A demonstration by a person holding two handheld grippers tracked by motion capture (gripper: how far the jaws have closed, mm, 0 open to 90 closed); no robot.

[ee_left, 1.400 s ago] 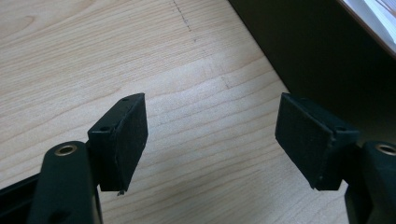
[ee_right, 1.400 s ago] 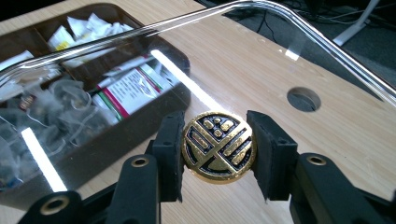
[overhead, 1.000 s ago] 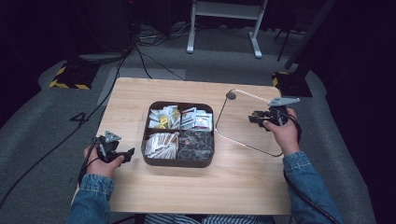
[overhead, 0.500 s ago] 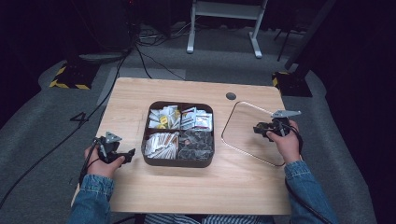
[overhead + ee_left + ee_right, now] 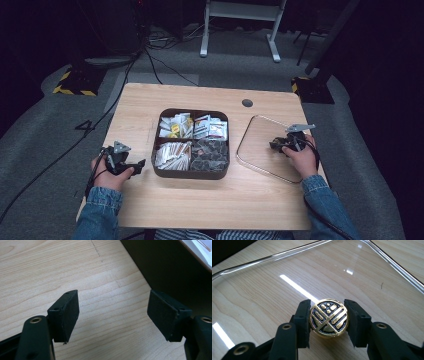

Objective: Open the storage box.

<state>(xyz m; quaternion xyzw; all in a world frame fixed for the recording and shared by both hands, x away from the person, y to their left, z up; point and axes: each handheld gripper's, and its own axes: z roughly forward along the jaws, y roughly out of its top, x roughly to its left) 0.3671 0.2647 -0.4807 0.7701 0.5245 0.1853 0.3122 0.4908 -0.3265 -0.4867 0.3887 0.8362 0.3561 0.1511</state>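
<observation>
Lid [image 5: 265, 147] dropped from tilted to flat on table [image 5: 150, 100], right of tray [image 5: 190, 172]; we kept right gripper [image 5: 328, 317] clamped on gold knob [image 5: 328, 318], knob up, long axis toward far edge. Left gripper [image 5: 112, 312] open, idle.

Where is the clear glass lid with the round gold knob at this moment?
In the high view, the clear glass lid is on the wooden table, right of the dark divided tray; the right gripper is clamped on its round gold knob.

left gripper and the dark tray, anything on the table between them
Nothing: in the high view, bare wooden table separates the left gripper from the tray; the left gripper view shows the same.
</observation>
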